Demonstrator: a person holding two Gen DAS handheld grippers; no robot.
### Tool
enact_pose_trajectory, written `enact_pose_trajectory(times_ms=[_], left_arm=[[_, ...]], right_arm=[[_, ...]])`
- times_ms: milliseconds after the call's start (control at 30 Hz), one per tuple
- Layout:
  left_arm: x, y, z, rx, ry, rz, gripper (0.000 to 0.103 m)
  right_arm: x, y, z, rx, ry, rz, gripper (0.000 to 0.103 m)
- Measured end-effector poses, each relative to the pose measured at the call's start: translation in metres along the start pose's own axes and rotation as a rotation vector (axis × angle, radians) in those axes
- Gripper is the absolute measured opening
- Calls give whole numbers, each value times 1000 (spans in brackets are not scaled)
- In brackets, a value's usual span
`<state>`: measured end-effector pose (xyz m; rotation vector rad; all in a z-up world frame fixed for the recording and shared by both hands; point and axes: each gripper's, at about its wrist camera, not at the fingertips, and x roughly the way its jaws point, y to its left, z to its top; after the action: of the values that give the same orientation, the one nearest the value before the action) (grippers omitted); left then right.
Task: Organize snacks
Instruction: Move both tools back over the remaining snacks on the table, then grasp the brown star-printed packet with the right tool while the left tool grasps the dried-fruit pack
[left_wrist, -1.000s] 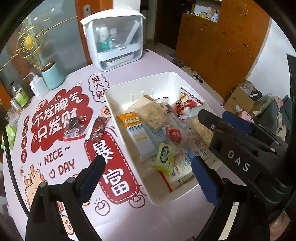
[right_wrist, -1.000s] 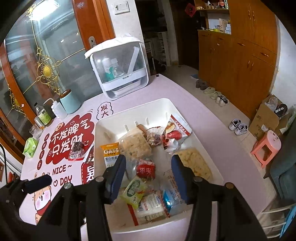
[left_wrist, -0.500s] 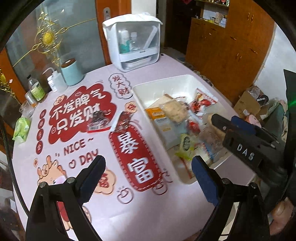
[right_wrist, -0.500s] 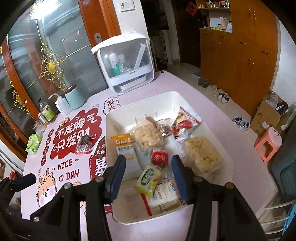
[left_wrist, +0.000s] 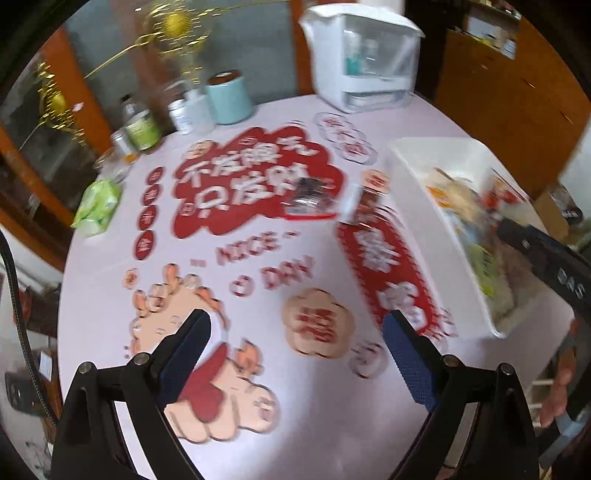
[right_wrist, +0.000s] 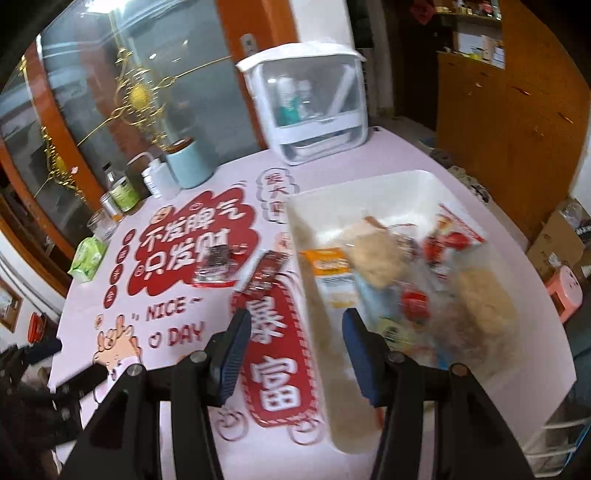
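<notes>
A white bin (right_wrist: 369, 192) on the right of the pink table holds several snack packets; it also shows in the left wrist view (left_wrist: 417, 170). Two dark snack packets lie on the table left of the bin: a squarish one (right_wrist: 216, 266) (left_wrist: 310, 195) and a long one (right_wrist: 267, 271) (left_wrist: 364, 205). My left gripper (left_wrist: 295, 345) is open and empty above the table's near middle. My right gripper (right_wrist: 293, 350) is open and empty above the bin's left wall. Both views are blurred.
A white lidded organizer (right_wrist: 310, 107) stands at the table's back. A teal cup (right_wrist: 186, 166), small bottles (right_wrist: 155, 181) and a green tissue pack (right_wrist: 88, 258) line the back left edge. Wooden cabinets (right_wrist: 517, 110) stand on the right.
Both grippers have swung left, away from the bin. The left one now faces the table's middle, and the right one has left the bin's centre for its left wall. Both stay open.
</notes>
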<state>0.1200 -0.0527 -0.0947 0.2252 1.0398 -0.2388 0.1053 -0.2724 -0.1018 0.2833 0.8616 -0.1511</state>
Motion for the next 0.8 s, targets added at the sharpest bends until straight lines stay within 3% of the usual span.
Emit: enact_pose_trajectory(times_ms=[200,400,533,667,800], left_arm=[[12,47,50,28,-51,61,94],[54,46,116,221,-121,112,94],[106,28,138,379,-96,78,94],[160,14,146,538,-42,23,92],[197,12,150,576,12,-33,92]], right_arm=[[30,42,21,10,34,45,52],[75,69,47,31,50,37,52],[117,81,42,59,91,42,52],[157,78,30,95,110,-13,52],[197,68,21,146,137,-71,52]])
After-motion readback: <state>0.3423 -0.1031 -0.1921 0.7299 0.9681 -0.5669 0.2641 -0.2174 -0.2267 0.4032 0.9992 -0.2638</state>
